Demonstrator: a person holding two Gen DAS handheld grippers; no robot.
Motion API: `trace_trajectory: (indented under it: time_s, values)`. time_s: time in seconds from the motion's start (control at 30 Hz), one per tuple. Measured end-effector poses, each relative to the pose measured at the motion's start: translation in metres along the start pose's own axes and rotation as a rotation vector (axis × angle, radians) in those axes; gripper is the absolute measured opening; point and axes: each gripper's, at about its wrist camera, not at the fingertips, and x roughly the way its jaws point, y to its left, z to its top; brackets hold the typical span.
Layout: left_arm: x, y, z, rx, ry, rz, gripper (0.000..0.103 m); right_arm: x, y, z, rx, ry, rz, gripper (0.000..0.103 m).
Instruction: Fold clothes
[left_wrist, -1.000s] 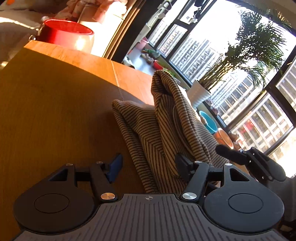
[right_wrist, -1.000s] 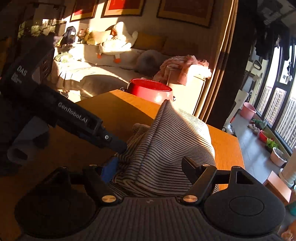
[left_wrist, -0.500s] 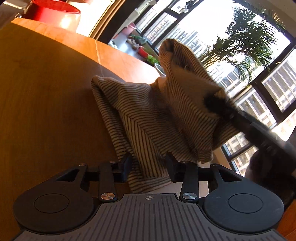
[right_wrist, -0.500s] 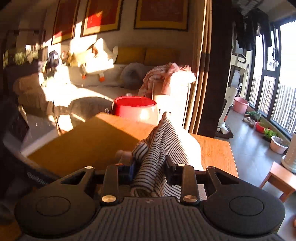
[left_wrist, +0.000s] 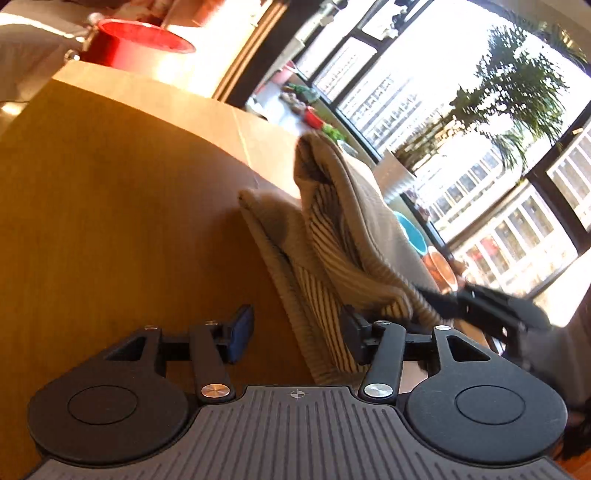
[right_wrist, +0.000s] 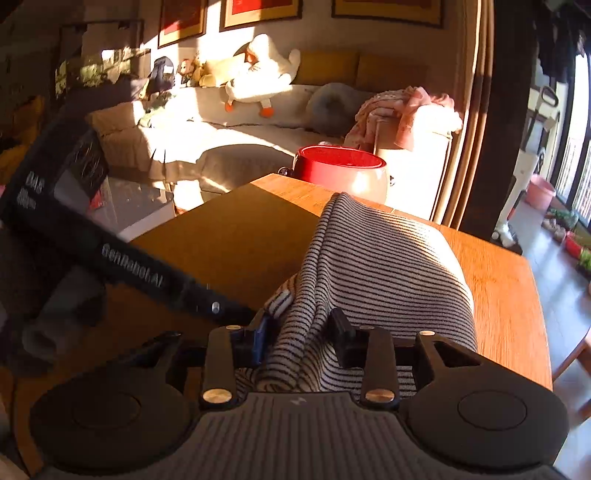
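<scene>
A striped garment (left_wrist: 332, 236) lies bunched on the wooden table (left_wrist: 110, 221), one fold standing up in a ridge. My left gripper (left_wrist: 295, 332) is at its near edge with jaws opening. The striped hem lies by the right finger and the blue left pad (left_wrist: 240, 328) is clear of it. In the right wrist view the garment (right_wrist: 388, 266) humps up ahead. My right gripper (right_wrist: 301, 336) has a bunched fold between its fingers. Its jaws are opening, with a dark gap at the right pad. The left gripper's body (right_wrist: 147, 273) crosses that view; the right gripper (left_wrist: 480, 306) shows blurred in the left view.
A red pot (right_wrist: 340, 170) stands beyond the table's far edge (right_wrist: 280, 181). Behind it are a sofa with a plush goose (right_wrist: 258, 77) and a pink blanket. Large windows and a potted palm (left_wrist: 509, 92) are on the right. The table's right edge (right_wrist: 532, 295) is close to the garment.
Half a second ago both grippers were closed on the garment and held it raised. Now both pairs of jaws stand wider and the cloth has sagged back toward the table.
</scene>
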Motion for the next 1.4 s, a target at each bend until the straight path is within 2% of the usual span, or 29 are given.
trace_trajectory:
  time_s: [0.1,0.17,0.27,0.3,0.33,0.43,0.5,0.57,0.67,0.73,0.87,0.97,1.0,1.03,1.07,1.13,1.17,1.2,1.3,1.33,1.4]
  values:
    - [-0.014,-0.007,0.014,-0.006,-0.084,-0.004,0.056,0.01,0.033,-0.01,-0.133,0.015,-0.067,0.051]
    - [-0.012,-0.026,0.025,0.034,-0.112,-0.034,0.056,0.016,0.051,-0.015,-0.214,0.013,-0.109,0.059]
    - [0.008,-0.054,0.035,0.115,-0.088,-0.071,0.054,0.019,0.061,-0.018,-0.267,0.005,-0.113,0.064]
    - [0.016,-0.062,0.035,0.147,-0.073,-0.06,0.054,0.017,0.059,-0.017,-0.262,0.002,-0.101,0.067]
    - [0.026,-0.067,0.034,0.178,-0.057,-0.033,0.054,0.012,0.053,-0.016,-0.24,-0.004,-0.077,0.069]
    - [0.043,-0.069,0.033,0.203,-0.023,0.023,0.05,-0.019,0.011,-0.005,-0.062,-0.034,0.047,0.069]
    - [0.046,-0.066,0.031,0.194,-0.013,0.033,0.054,-0.04,-0.022,-0.002,0.072,-0.059,0.067,0.07]
    - [0.045,-0.059,0.029,0.175,-0.006,0.033,0.058,-0.054,-0.055,-0.005,0.203,-0.076,0.035,0.073]
    - [0.045,-0.053,0.027,0.156,-0.001,0.028,0.061,-0.061,-0.084,-0.023,0.302,-0.067,-0.073,0.074]
    - [0.042,-0.049,0.028,0.133,-0.003,0.017,0.061,-0.066,-0.072,-0.035,0.25,-0.079,-0.095,0.074]
    - [0.024,-0.034,0.03,0.078,-0.036,0.008,0.059,-0.059,-0.026,-0.035,0.03,-0.088,-0.029,0.078]
    - [0.012,-0.03,0.027,0.068,-0.05,0.019,0.056,-0.04,0.009,-0.04,-0.062,-0.069,-0.01,0.08]
    - [0.007,-0.029,0.024,0.068,-0.049,0.021,0.055,-0.036,0.015,-0.041,-0.075,-0.069,-0.026,0.078]
    - [0.005,-0.028,0.021,0.067,-0.043,0.02,0.054,-0.032,0.021,-0.042,-0.088,-0.068,-0.041,0.058]
    - [0.002,-0.027,0.019,0.066,-0.038,0.019,0.051,-0.028,0.026,-0.042,-0.097,-0.067,-0.055,0.042]
    - [0.002,-0.023,0.013,0.061,-0.009,0.002,0.046,-0.032,0.01,-0.031,0.03,-0.079,-0.008,0.014]
    - [0.005,-0.021,0.01,0.058,0.008,-0.008,0.041,-0.037,-0.003,-0.025,0.106,-0.087,0.014,0.008]
    - [0.01,-0.021,0.008,0.055,0.024,-0.018,0.035,-0.04,-0.013,-0.019,0.17,-0.094,0.032,0.008]
    - [0.023,-0.026,0.005,0.052,0.042,-0.054,0.026,-0.051,-0.044,0.0,0.349,-0.151,0.124,0.007]
    - [0.027,-0.028,0.003,0.052,0.048,-0.066,0.026,-0.054,-0.053,0.007,0.406,-0.169,0.155,0.007]
    - [0.036,-0.031,0.001,0.05,0.06,-0.089,0.026,-0.051,-0.056,0.014,0.43,-0.173,0.213,0.007]
